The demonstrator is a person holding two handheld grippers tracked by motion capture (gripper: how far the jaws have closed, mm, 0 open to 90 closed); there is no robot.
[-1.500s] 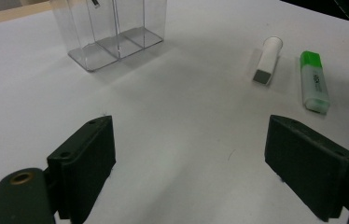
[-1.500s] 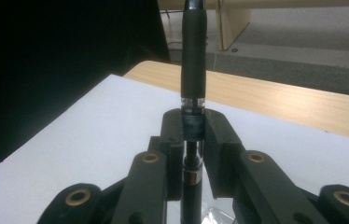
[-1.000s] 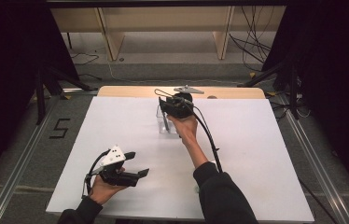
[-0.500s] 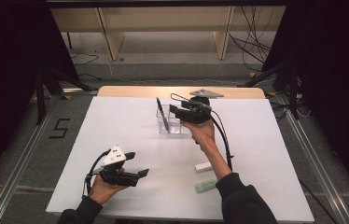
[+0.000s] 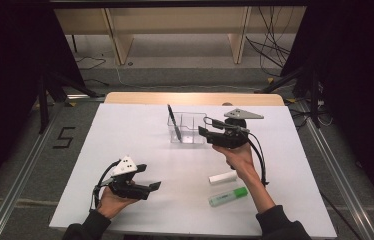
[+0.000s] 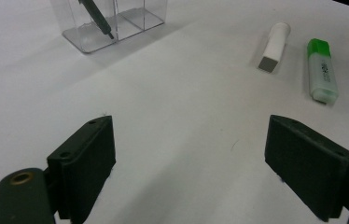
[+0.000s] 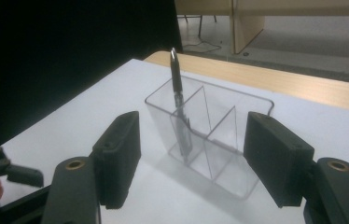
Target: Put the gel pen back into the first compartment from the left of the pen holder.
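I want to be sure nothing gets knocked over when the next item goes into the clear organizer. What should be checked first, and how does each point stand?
1. Right gripper empty, jaws apart: ok; they have just been opening, nothing between them.
2. Pen rests inside the clear organizer: ok, leaning in an end compartment.
3. Free compartments left in the organizer: ok, the others look empty.
4. White eraser and green highlighter lie free on the table: ok, apart from each other.
5. Left gripper open and clear of the items: ok.
6. Organizer steady against a nudge: cannot tell.
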